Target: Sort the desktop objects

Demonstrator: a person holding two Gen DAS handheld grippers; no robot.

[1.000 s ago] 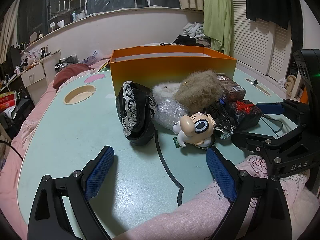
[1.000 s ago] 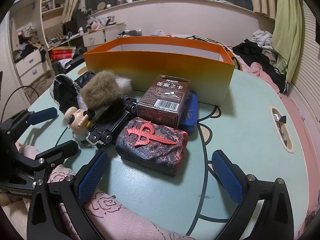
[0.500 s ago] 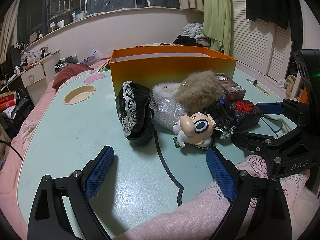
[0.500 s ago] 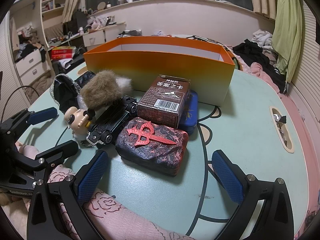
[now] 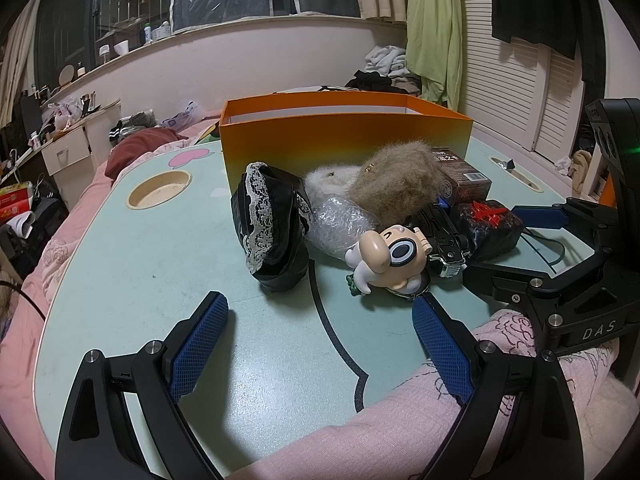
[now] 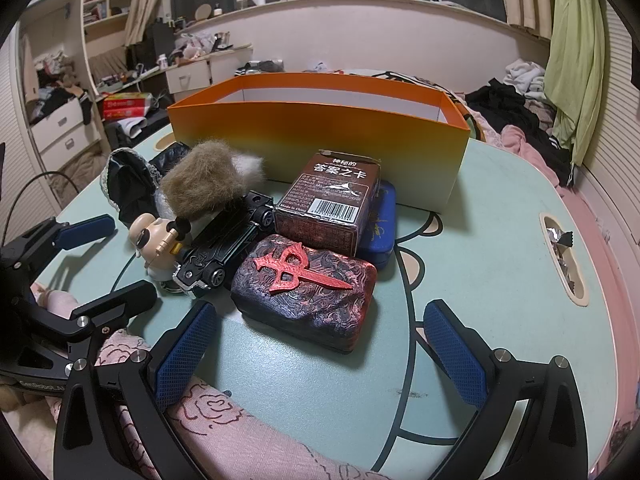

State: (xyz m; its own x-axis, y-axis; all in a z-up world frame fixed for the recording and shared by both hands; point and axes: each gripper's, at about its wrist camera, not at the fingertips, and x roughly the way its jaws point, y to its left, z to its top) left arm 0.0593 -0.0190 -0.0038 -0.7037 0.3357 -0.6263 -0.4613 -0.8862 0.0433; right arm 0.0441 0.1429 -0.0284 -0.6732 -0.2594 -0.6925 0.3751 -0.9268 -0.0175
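Observation:
An orange box [image 5: 344, 136] [image 6: 320, 132] stands open at the back of the pale green table [image 5: 132, 248]. In front of it lies a pile: a black lace-trimmed pouch [image 5: 272, 224], a bubble-wrap bundle [image 5: 340, 224], a brown fur ball [image 5: 396, 184] [image 6: 200, 184], a cartoon figurine [image 5: 388, 260] [image 6: 158, 240], a black toy car [image 6: 228, 248], a brown card box [image 6: 332, 204], a blue tin [image 6: 380, 220] and a dark case with a red cross [image 6: 308, 288] [image 5: 488, 224]. My left gripper [image 5: 320, 344] is open and empty, short of the pouch and figurine. My right gripper [image 6: 320, 348] is open and empty, just before the dark case.
A pink quilted cloth [image 5: 400, 420] [image 6: 200, 420] lies over the table's near edge under both grippers. A round cup recess [image 5: 160, 192] sits at the table's left, an oblong recess with foil wrappers [image 6: 564, 256] at its right. Cluttered bedroom furniture surrounds the table.

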